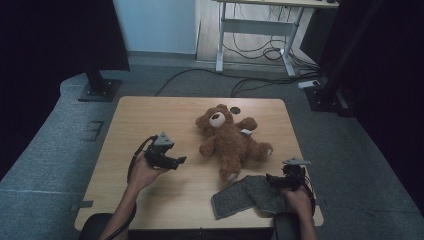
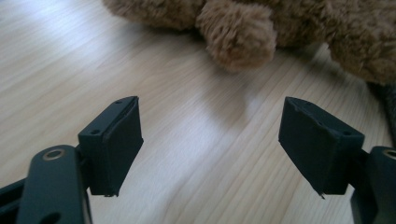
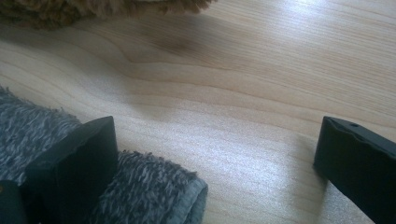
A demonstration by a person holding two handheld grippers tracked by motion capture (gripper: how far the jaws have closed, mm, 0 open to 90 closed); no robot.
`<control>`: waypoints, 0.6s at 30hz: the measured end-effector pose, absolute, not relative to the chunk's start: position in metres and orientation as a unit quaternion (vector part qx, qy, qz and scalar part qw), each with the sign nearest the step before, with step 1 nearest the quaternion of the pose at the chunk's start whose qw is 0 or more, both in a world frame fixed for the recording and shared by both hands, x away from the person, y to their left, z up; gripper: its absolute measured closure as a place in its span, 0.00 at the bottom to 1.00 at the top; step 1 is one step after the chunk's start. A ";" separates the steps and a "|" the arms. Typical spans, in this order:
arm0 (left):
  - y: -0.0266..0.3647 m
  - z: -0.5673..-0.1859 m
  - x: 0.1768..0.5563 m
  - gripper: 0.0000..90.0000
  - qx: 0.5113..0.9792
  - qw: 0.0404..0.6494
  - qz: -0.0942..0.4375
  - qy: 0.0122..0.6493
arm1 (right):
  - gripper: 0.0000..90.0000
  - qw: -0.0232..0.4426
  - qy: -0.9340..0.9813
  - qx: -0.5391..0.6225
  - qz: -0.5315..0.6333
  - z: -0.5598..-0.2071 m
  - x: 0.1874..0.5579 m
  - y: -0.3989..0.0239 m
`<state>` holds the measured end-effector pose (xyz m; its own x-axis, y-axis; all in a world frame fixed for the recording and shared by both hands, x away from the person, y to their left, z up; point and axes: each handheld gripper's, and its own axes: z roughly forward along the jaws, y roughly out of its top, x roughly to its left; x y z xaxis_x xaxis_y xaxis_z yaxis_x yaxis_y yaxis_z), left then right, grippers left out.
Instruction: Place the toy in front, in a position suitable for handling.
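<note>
Readable text: none
Teddy bear (image 1: pixel 231 139): a small white tag at its side, too small to read
Grey cloth (image 1: pixel 246 195): no lettering
Table (image 1: pixel 150 120): plain wood, no markings

Teddy bear (image 1: pixel 230 139) on table (image 1: pixel 150 115) centre; cloth (image 1: pixel 245 196) at its 6 o'clock; left gripper (image 1: pixel 181 160) at its 9; right gripper (image 1: pixel 270 177) on the cloth's 3 o'clock end.

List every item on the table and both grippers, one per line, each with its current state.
teddy bear: lying on its back mid-table, limbs spread, not held.
grey cloth: lying rumpled at the near right edge of the table, not gripped.
left gripper: jaws wide open, empty, aimed at the bear's paw.
right gripper: jaws open, one jaw over the cloth's edge, nothing clamped.
table: wooden, bare at left.
</note>
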<state>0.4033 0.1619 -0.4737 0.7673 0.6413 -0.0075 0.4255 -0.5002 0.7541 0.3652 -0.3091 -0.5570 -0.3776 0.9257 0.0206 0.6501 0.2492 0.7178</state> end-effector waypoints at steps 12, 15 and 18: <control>0.124 -0.465 0.428 0.25 0.865 0.395 0.130 0.281 | 0.00 0.209 0.763 0.516 0.329 -0.557 0.365 -0.309; 0.112 -0.467 0.434 0.25 0.868 0.393 0.127 0.275 | 0.00 0.209 0.763 0.516 0.329 -0.557 0.365 -0.309; 0.101 -0.472 0.441 0.25 0.873 0.386 0.122 0.271 | 0.00 0.209 0.763 0.516 0.329 -0.557 0.365 -0.309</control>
<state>0.4412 0.1011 -0.4716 0.8236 0.5671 0.0043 0.3784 -0.5552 0.7406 0.3655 -0.3094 -0.5570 -0.3809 0.9244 0.0201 0.6490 0.2518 0.7179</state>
